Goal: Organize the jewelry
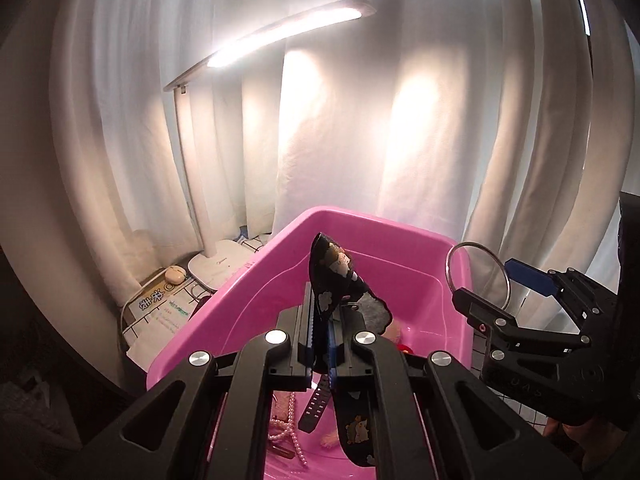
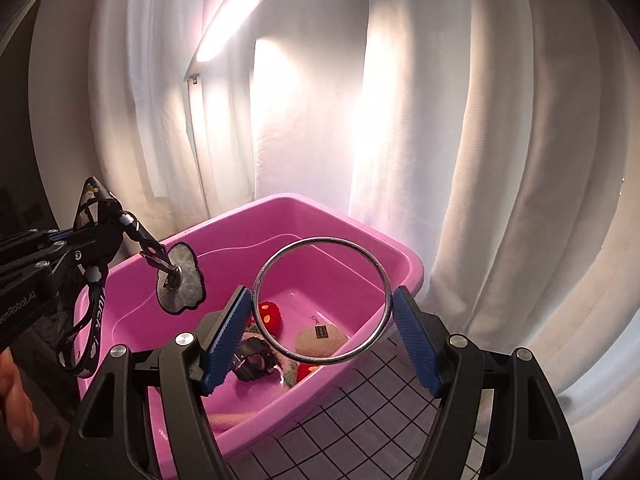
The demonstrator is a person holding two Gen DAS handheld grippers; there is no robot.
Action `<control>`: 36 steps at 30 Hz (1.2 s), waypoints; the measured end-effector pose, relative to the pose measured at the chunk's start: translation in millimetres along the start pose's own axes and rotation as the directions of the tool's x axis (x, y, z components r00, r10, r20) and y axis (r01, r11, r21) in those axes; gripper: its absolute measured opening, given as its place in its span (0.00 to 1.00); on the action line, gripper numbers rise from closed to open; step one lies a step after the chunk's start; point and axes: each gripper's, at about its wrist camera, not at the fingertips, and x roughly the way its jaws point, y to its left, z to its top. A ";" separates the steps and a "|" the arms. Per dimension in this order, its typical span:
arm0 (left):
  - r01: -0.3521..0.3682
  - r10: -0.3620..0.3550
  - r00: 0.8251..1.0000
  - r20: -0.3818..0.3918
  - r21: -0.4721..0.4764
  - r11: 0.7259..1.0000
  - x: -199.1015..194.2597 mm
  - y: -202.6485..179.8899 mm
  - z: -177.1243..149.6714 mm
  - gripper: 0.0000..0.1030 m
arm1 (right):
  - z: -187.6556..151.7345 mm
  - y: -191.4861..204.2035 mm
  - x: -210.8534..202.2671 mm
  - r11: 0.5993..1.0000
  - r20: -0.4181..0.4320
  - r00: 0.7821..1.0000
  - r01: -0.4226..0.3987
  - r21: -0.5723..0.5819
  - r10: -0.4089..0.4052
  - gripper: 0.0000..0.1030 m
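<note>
My left gripper [image 1: 325,320] is shut on a black lanyard [image 1: 326,280] printed with cartoon figures. It hangs above the pink tub [image 1: 224,320]. A grey cloud-shaped charm [image 2: 182,280] dangles from the lanyard's clasp. Seen from the right wrist, the left gripper [image 2: 112,236] is at the left. My right gripper [image 2: 321,294] is shut on a silver metal bangle [image 2: 322,239], with a blue pad pressing each side of the ring. The bangle [image 1: 474,243] also shows at the right of the left wrist view, over the tub's edge, in the right gripper [image 1: 490,280].
In the tub lie a pearl necklace [image 1: 290,428], a black watch [image 2: 254,360], red plush pieces [image 2: 270,312] and a beige felt charm [image 2: 320,336]. A lit desk lamp [image 1: 288,28] and white curtains stand behind. A checkered cloth [image 2: 360,420] covers the table. A hand [image 2: 16,400] shows at left.
</note>
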 end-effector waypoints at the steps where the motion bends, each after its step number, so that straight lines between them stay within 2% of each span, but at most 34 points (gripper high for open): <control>1: -0.012 0.012 1.000 -0.008 -0.008 1.000 4.3 6.4 -2.0 0.05 | 1.7 4.8 5.6 1.000 -0.009 1.000 -0.006 -0.006 0.006 0.68; 6: -0.049 0.047 0.998 -0.048 -0.037 0.998 25.2 26.6 -11.0 0.05 | 4.1 23.2 31.5 0.999 -0.068 0.998 -0.020 -0.037 0.018 0.68; 12: -0.054 0.046 0.994 -0.103 -0.071 0.996 48.9 33.9 -22.6 0.05 | 6.6 34.2 56.3 0.999 -0.119 0.993 -0.014 -0.045 0.009 0.68; 23: -0.078 0.060 0.985 -0.163 -0.105 0.991 69.0 40.0 -32.7 0.07 | 6.1 39.7 75.8 1.000 -0.176 0.984 0.012 -0.025 -0.016 0.68; 26: -0.083 0.063 0.983 -0.173 -0.111 0.990 71.6 41.2 -34.0 0.10 | 6.1 41.3 80.1 1.000 -0.185 0.983 0.011 -0.028 -0.015 0.68; 28: -0.086 0.065 0.982 -0.175 -0.113 0.990 72.2 41.9 -34.9 0.18 | 6.4 42.2 81.8 0.999 -0.193 0.981 0.017 -0.033 -0.023 0.68; 29: -0.092 0.071 0.982 -0.175 -0.113 0.989 72.2 42.4 -35.1 0.28 | 6.6 42.8 82.8 0.999 -0.196 0.980 0.017 -0.036 -0.024 0.68; 30: -0.096 0.076 0.982 -0.171 -0.116 0.989 71.1 42.8 -34.6 0.42 | 6.7 43.1 83.4 0.999 -0.197 0.980 0.020 -0.037 -0.027 0.69; 31: -0.107 0.087 0.982 -0.165 -0.120 0.987 69.1 44.1 -34.5 0.50 | 7.0 43.2 83.5 0.999 -0.194 0.981 0.026 -0.039 -0.033 0.69; 33: -0.130 0.111 0.984 -0.141 -0.129 0.983 63.4 46.9 -33.2 0.82 | 8.1 43.9 83.1 0.998 -0.192 0.980 0.037 -0.049 -0.046 0.69; 36: -0.146 0.130 0.984 -0.123 -0.126 0.981 57.6 47.8 -29.5 0.87 | 8.8 46.1 83.6 0.997 -0.194 0.979 0.050 -0.065 -0.062 0.72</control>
